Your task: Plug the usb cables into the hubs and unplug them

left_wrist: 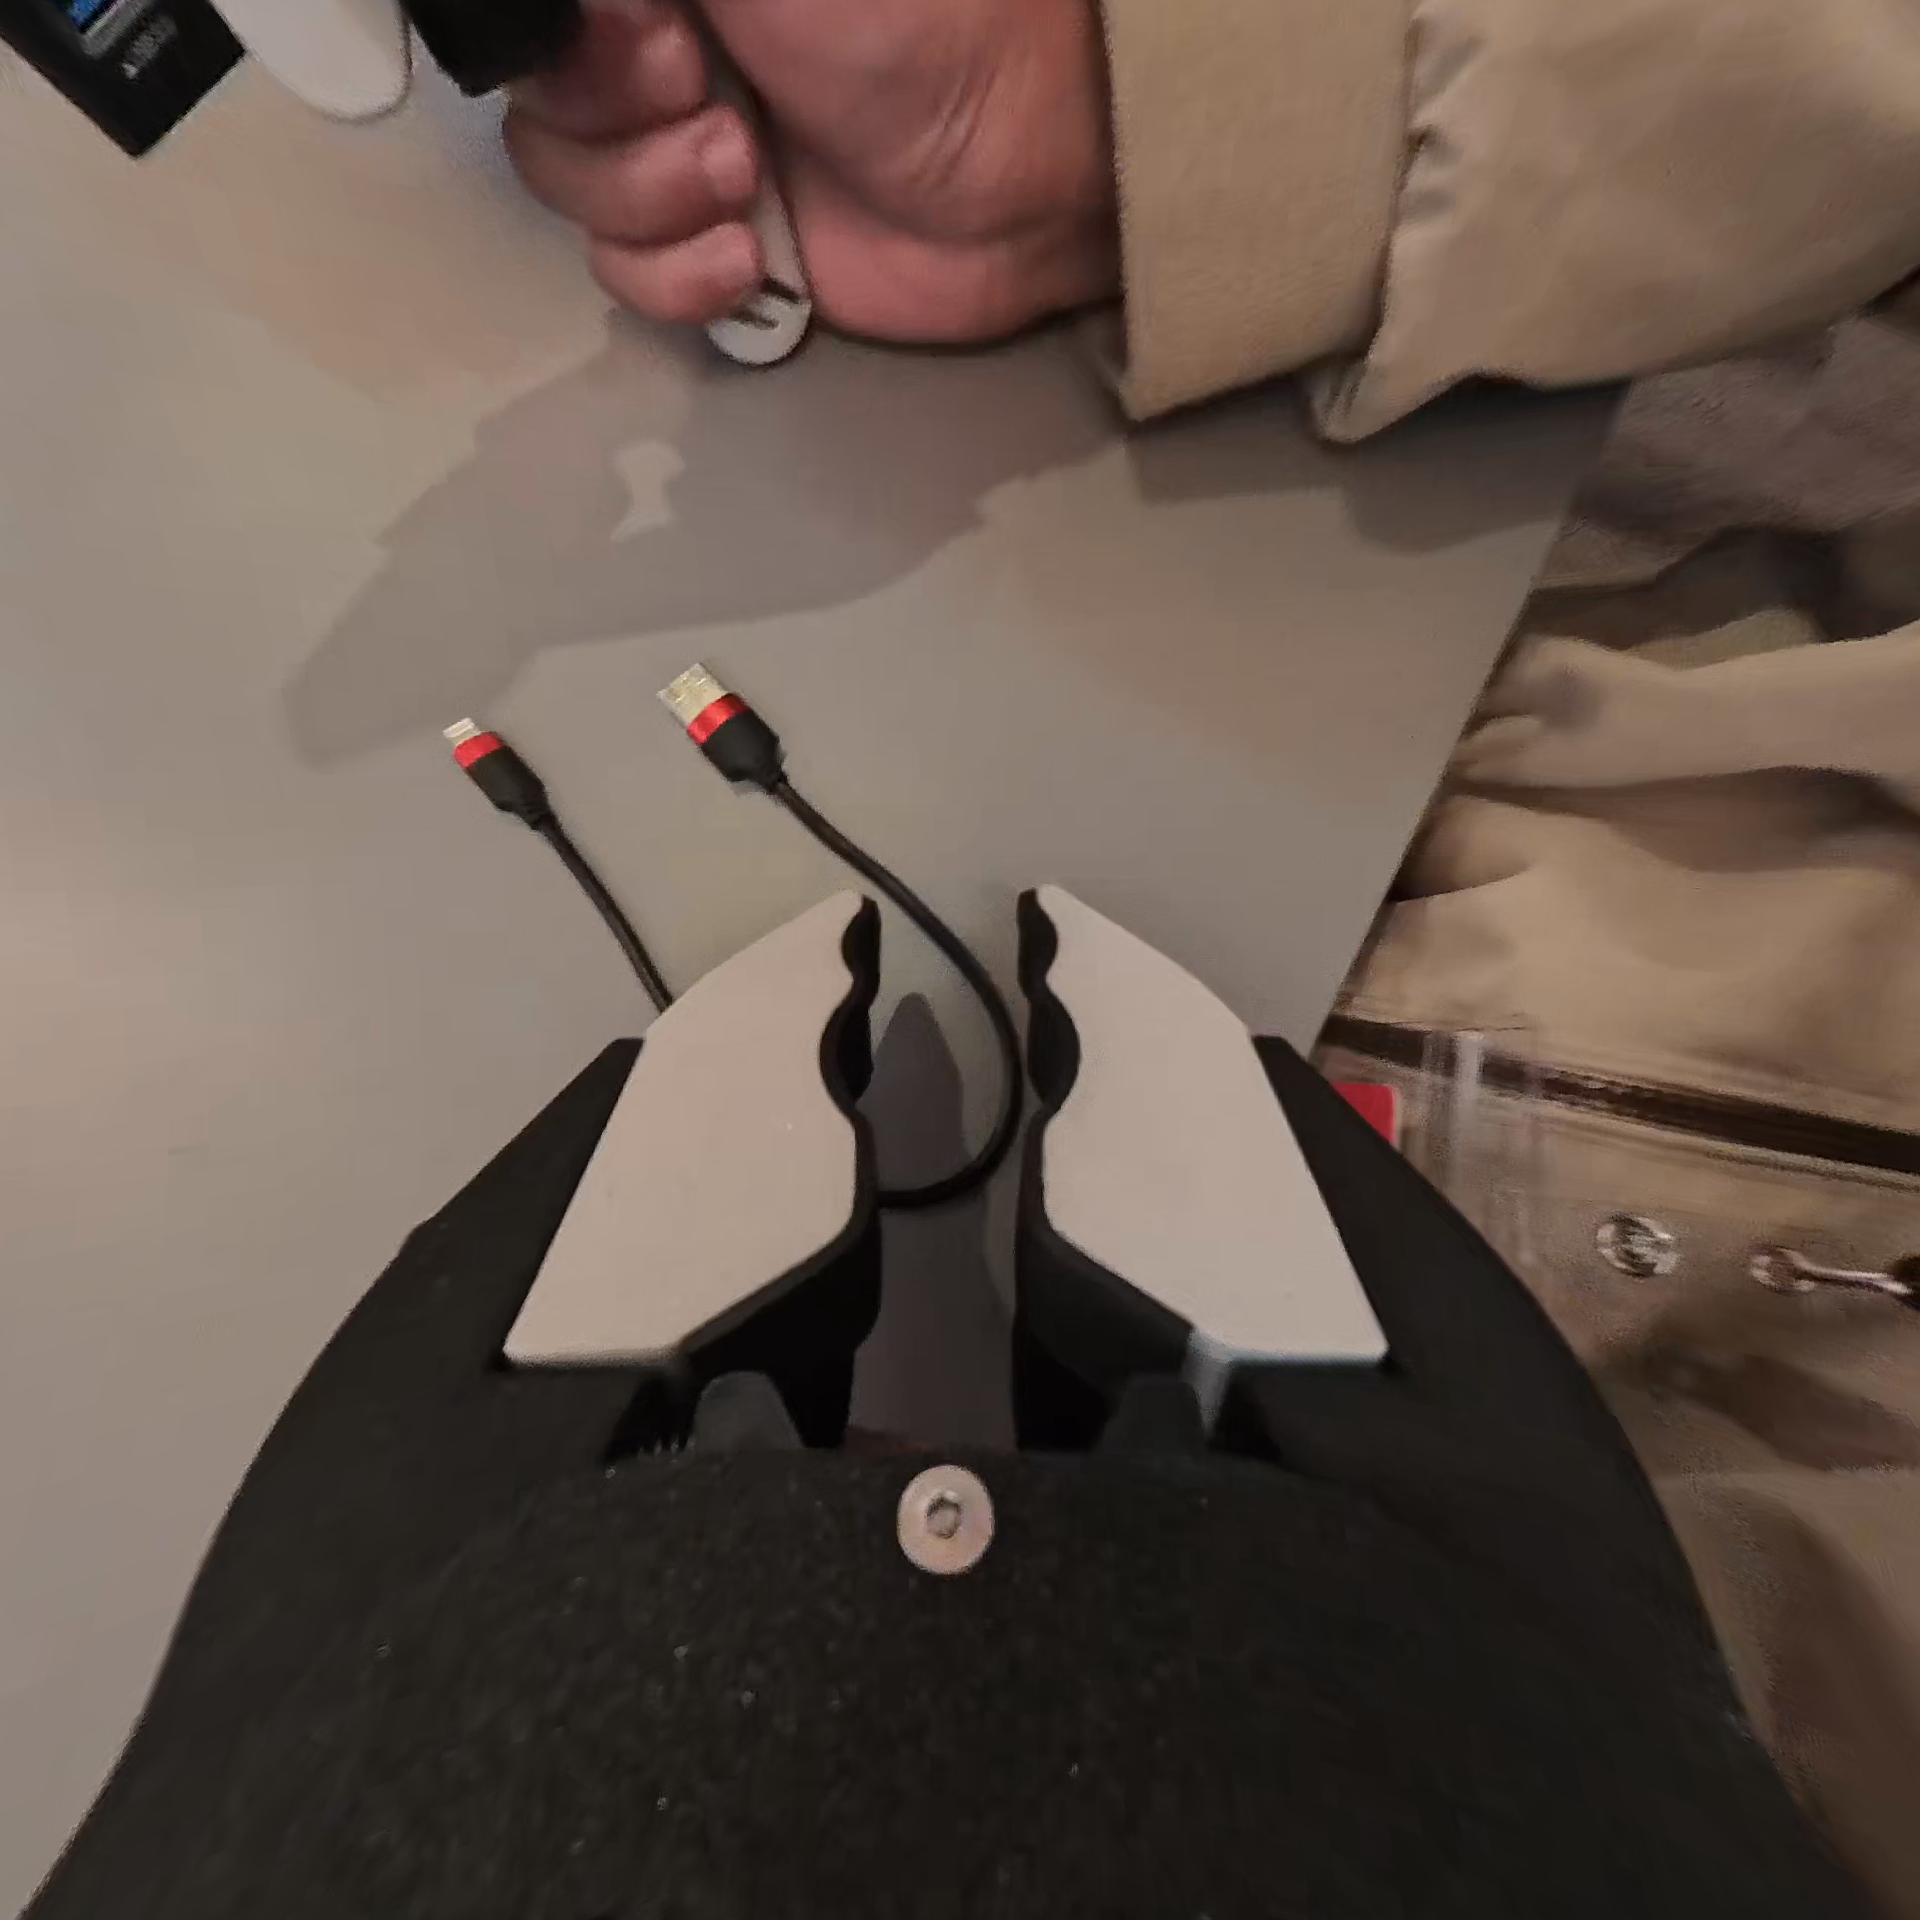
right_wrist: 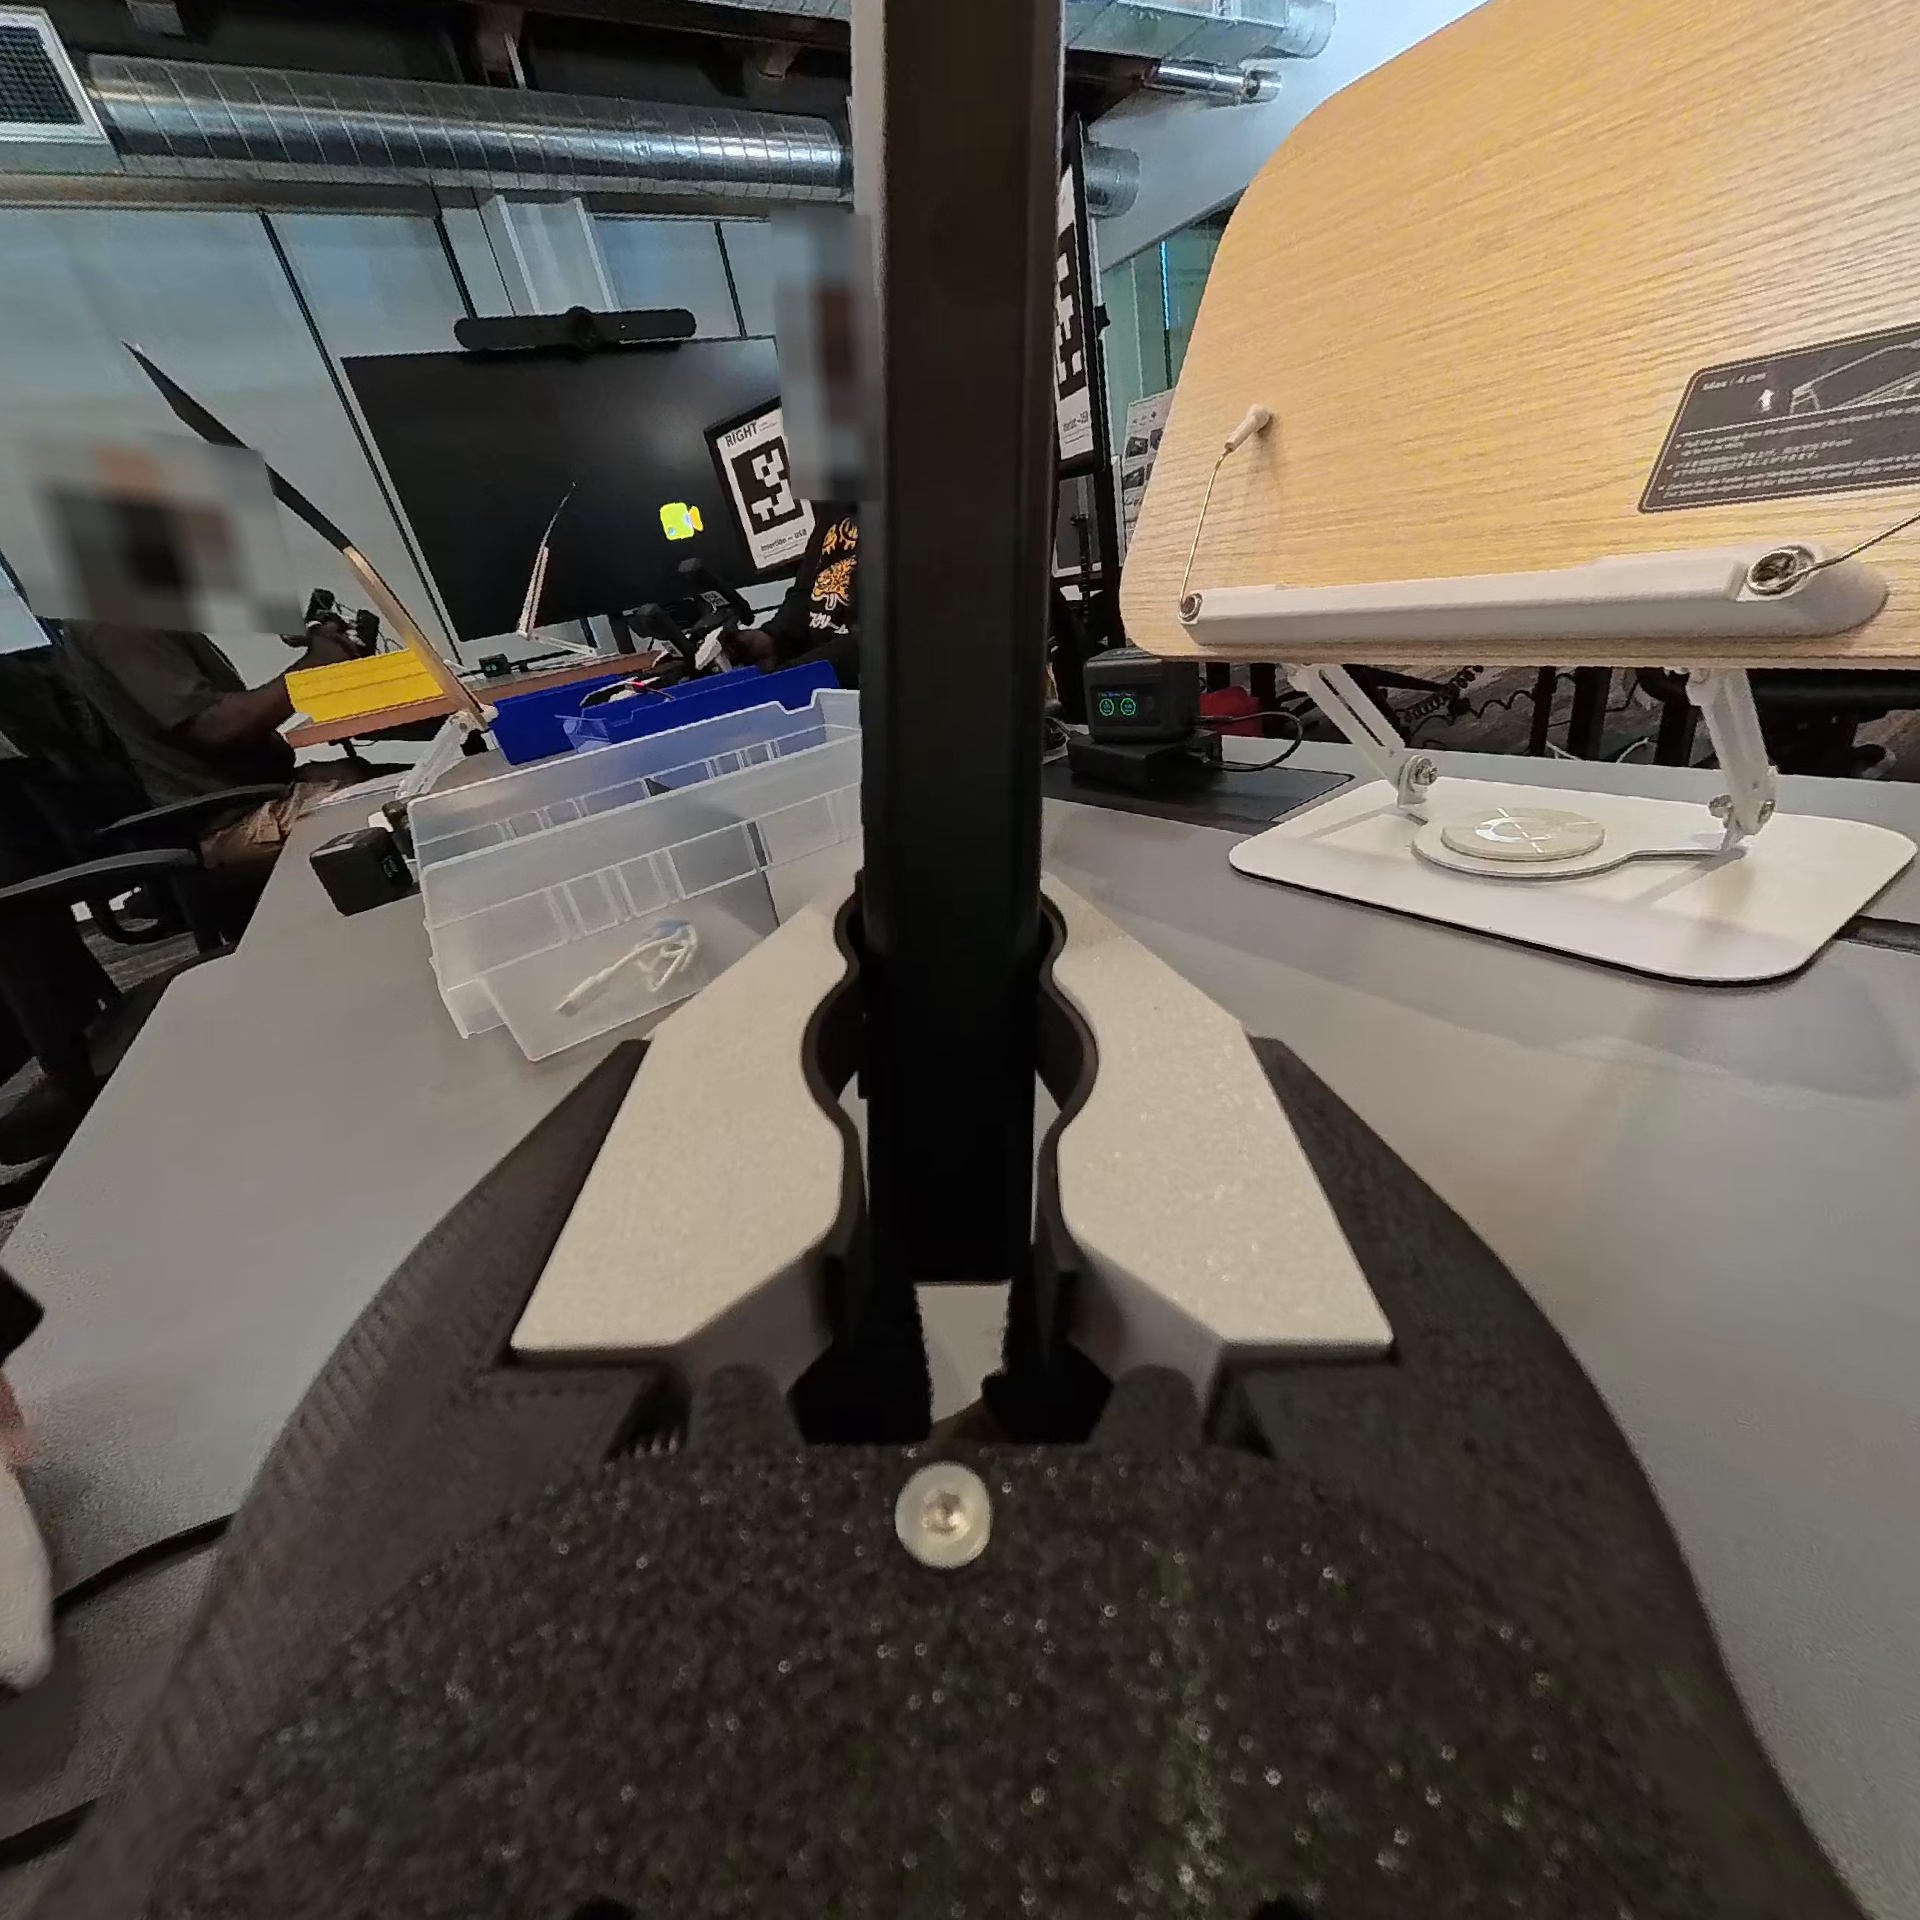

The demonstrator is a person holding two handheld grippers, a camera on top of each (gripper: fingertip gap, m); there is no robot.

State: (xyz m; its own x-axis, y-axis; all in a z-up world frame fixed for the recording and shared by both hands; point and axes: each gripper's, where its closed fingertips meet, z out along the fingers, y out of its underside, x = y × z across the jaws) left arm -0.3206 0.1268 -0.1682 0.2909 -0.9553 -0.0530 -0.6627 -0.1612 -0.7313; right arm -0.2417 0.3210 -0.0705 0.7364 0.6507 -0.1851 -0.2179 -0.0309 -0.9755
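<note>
So the left gripper [left_wrist: 948,925] is hovering over the grey table [left_wrist: 208,935] with its jaws spread partway, gripping nothing. A short black USB cable [left_wrist: 966,1029] is lying on the table right under it, looping up through the gap between the fingers. Its USB-A plug [left_wrist: 717,717] with the red collar is pointing away from the gripper, and the smaller plug [left_wrist: 483,758] is sitting just to the left of it, near but not touching.

The right gripper [right_wrist: 948,935] is clamping a long black hub [right_wrist: 961,520], holding it upright so it's sticking straight up out of the jaws. A person's hand [left_wrist: 831,177] in a beige sleeve [left_wrist: 1455,208] is working that gripper's handle. Behind it a clear plastic bin [right_wrist: 623,862] and a tilted wooden stand [right_wrist: 1507,343] are sitting on the table.
</note>
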